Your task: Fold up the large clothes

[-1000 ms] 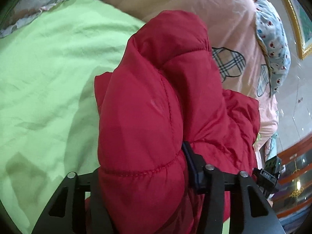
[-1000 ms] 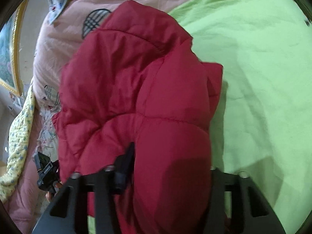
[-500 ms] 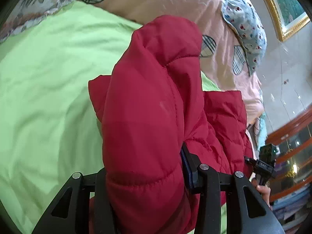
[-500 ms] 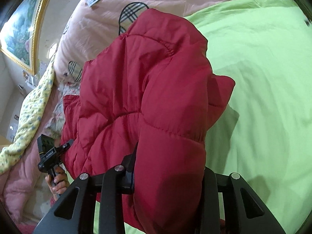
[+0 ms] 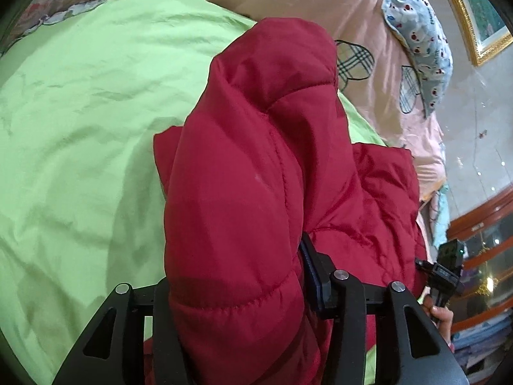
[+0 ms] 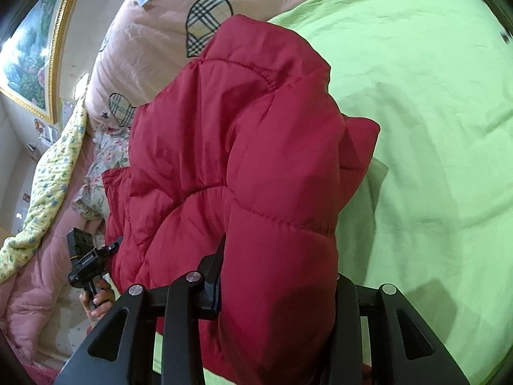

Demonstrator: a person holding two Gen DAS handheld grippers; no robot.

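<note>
A puffy red quilted jacket [image 5: 256, 192] hangs bunched above a lime-green bed sheet [image 5: 80, 112], lifted by two black two-finger grippers at once. In the left wrist view a thick padded fold fills the gap of the left gripper [image 5: 237, 304]; its black fingers [image 5: 320, 272] stand on either side of the fold with the padding pressed between them, and the jaws are easing apart while the fabric is between them. In the right wrist view the same jacket [image 6: 240, 166] bulges out of the right gripper [image 6: 275, 295], whose jaws are likewise opening around a fat roll of the red shell that sits squeezed between them. The rest of the jacket droops off to the side between the two grippers, towards the edge of the bed, casting a shadow on the sheet. Beyond the sheet lies a pale pink duvet with plaid heart patches [image 5: 320, 9], and on it a blue pillow with red dots [image 5: 420, 41]. A gold-framed painting [image 6: 29, 48] hangs on the wall, and a yellow floral cloth [image 6: 48, 176] lies beside the pink bedding. Each view catches the other gripper's handle in a hand [image 6: 99, 298].
</note>
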